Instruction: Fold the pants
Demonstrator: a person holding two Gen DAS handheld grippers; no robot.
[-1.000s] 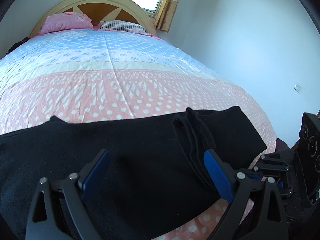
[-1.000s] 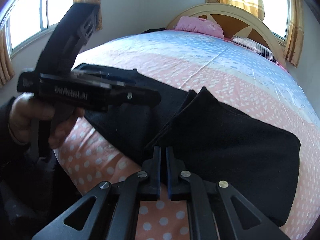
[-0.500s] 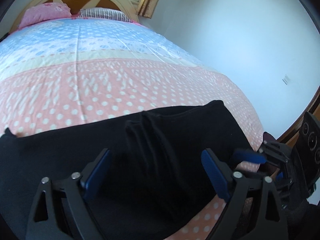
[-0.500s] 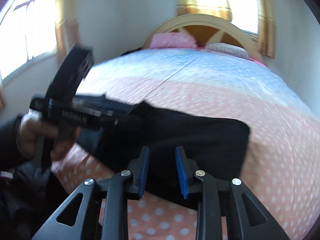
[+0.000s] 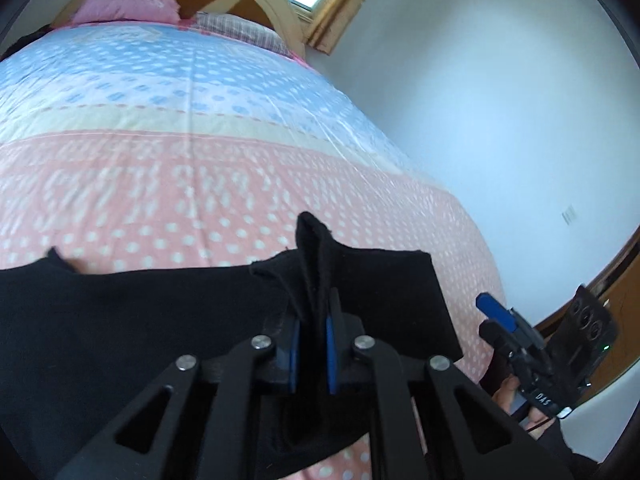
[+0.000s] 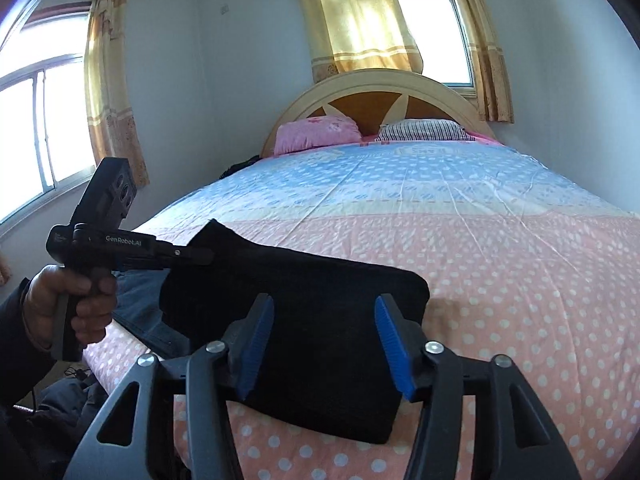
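Black pants lie folded on the pink dotted end of the bed, at its near edge. Left hand-held gripper is clamped on a bunched ridge of the fabric, which stands up between its blue pads. Right hand-held gripper hangs spread wide just above the near edge of the folded stack, gripping nothing. Pink pillow sits by the headboard.

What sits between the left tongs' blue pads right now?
A raised fold of the black pants, pinched by the left tongs; the left wrist view shows it.
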